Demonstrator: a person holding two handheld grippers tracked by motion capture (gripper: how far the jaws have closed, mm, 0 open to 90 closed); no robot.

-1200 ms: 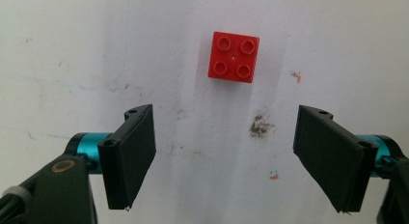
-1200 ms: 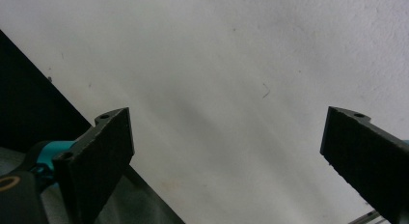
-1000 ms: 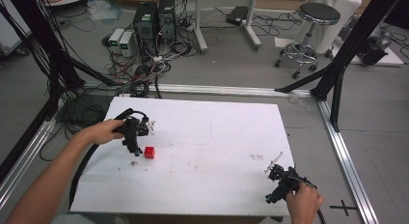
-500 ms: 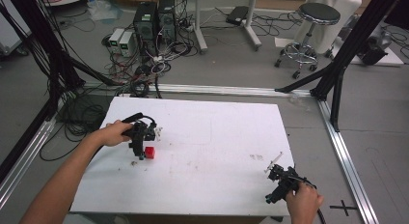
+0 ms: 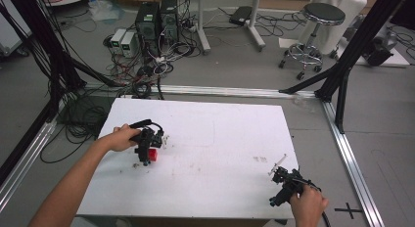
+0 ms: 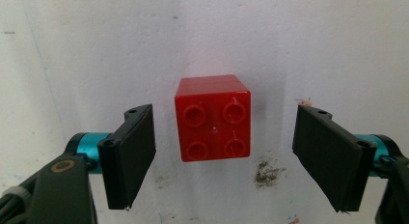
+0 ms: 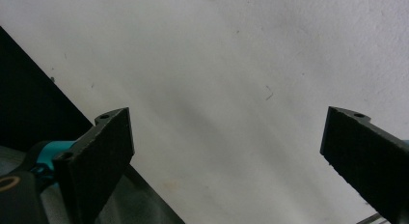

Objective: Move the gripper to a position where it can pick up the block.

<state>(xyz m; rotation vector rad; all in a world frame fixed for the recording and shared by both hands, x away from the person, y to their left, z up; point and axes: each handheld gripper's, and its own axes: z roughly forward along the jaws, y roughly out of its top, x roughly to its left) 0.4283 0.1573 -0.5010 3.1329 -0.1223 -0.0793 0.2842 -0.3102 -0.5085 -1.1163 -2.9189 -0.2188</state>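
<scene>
I find no readable text, label, brand or number here; only a black cross mark (image 5: pixel 348 208) on the grey floor beside my table.

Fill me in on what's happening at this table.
A person works with a gripper in each hand. The left gripper is lowered over a red toy brick on the white table, jaws open on either side of it and not touching it. The right gripper sits open near the table's near right corner, holding nothing.

Red block (image 6: pixel 213 119), white table (image 5: pixel 220 139), black jaws
</scene>
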